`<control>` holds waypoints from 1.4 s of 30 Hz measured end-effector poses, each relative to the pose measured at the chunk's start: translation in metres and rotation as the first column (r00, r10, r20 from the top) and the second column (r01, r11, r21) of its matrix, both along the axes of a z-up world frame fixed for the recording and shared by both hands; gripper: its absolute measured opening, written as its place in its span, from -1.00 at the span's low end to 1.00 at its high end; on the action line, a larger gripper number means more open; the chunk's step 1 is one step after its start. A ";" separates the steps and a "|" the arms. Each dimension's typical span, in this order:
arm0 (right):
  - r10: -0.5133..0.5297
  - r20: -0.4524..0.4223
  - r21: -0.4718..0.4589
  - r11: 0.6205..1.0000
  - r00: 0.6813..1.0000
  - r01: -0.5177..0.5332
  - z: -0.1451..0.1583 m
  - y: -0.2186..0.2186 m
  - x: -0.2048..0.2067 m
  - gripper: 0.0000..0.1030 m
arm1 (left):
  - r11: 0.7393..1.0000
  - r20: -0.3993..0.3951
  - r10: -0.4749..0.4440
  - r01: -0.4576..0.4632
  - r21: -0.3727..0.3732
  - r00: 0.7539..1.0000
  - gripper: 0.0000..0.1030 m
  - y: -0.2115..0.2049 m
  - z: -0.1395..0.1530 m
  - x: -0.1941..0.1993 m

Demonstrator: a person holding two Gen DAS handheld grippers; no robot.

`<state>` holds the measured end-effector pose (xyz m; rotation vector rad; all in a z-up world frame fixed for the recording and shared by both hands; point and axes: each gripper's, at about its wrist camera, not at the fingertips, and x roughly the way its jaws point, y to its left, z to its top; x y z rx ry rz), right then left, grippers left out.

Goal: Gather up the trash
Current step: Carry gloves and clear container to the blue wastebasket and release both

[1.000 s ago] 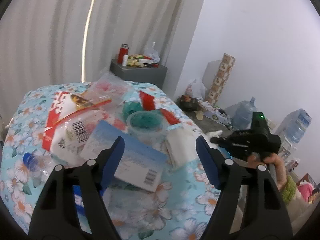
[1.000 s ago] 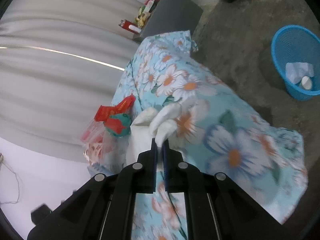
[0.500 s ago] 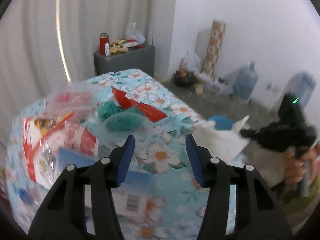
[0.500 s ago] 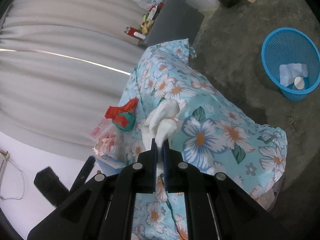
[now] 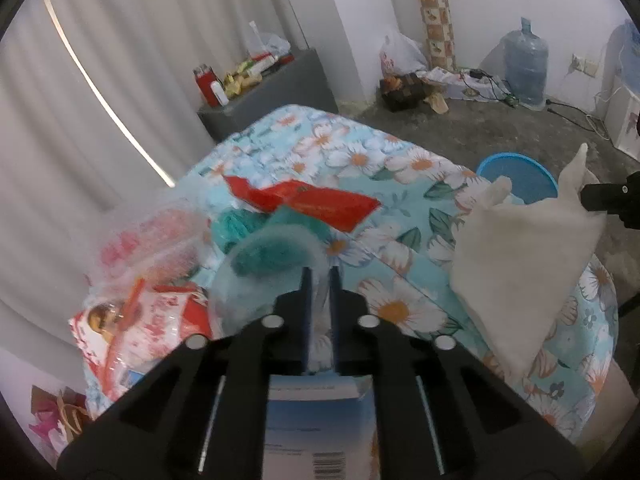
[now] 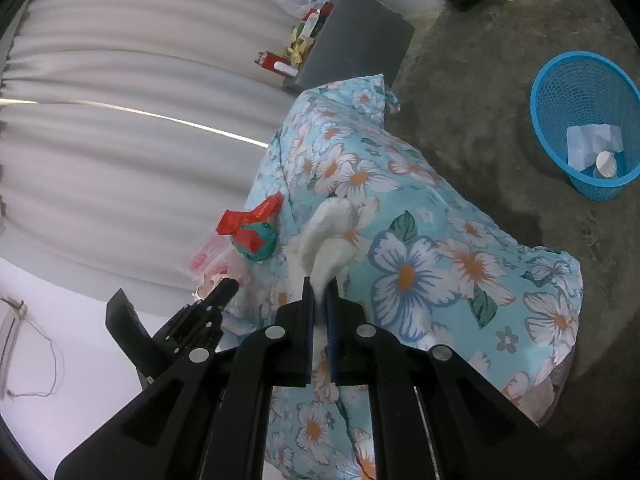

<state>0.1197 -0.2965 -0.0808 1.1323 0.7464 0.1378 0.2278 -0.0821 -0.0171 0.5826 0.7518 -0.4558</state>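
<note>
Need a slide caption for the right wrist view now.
Right gripper pinching white tissue above floral-clothed table; blue mesh basket on floor.

The clear plastic cup at the left gripper is motion-blurred, so what the near-closed jaws pinch cannot be told. The blue-and-white box runs under the gripper and off the bottom edge. The white tissue hides part of the blue basket, its contents unidentifiable
</note>
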 end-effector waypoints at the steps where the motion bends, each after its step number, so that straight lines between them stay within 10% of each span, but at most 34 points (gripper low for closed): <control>1: 0.000 0.005 0.002 1.000 1.000 0.000 0.001 0.000 0.000 -0.88 | 1.000 0.007 -0.005 0.005 -0.005 1.000 -0.93 0.002 0.003 -0.002; 27: -0.020 0.197 -0.018 1.000 0.980 0.024 0.061 -0.005 -0.038 -0.89 | 0.935 0.045 -0.129 0.136 -0.327 0.991 -0.95 -0.009 0.111 -0.071; 42: -0.285 0.224 -0.160 0.933 0.932 0.324 0.095 -0.138 -0.092 -0.89 | 0.827 -0.080 -0.384 0.304 -0.473 0.920 -0.95 -0.185 0.108 -0.036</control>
